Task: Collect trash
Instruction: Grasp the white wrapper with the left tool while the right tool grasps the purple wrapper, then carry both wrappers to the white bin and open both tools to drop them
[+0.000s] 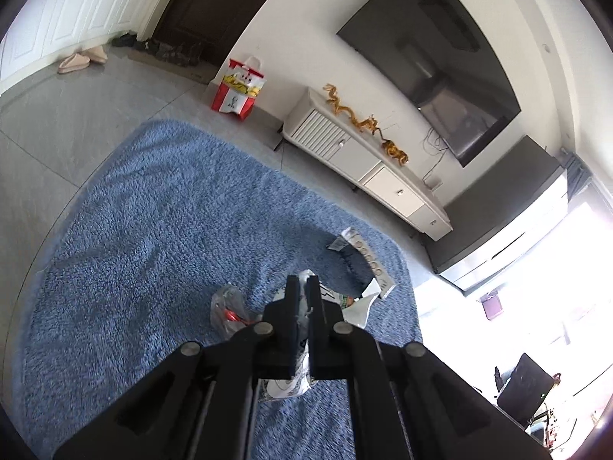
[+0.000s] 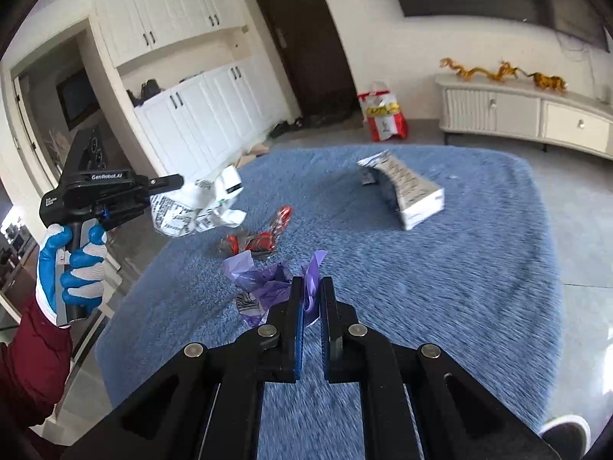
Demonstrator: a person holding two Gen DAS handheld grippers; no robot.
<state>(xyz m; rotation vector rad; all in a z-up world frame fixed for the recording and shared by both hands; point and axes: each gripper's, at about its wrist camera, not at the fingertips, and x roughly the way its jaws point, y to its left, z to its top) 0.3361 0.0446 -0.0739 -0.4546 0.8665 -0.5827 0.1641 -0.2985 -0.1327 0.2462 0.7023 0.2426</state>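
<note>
Blue rug [image 2: 421,268] bears a red wrapper [image 2: 260,239] and box [image 2: 413,195]; left gripper [image 1: 303,281] clamps white paper [image 2: 203,207], right gripper [image 2: 311,285] purple plastic [image 2: 268,287].

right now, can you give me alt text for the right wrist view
The right gripper is shut on a purple plastic bag over a blue shag rug. To its left, the left gripper holds crumpled white printed paper; a red wrapper and a torn white box lie on the rug.

Left gripper [image 1: 303,287] jaws clamped, raised by gloved left hand [image 2: 72,264]; right gripper [image 2: 311,291] jaws nearly closed.
</note>
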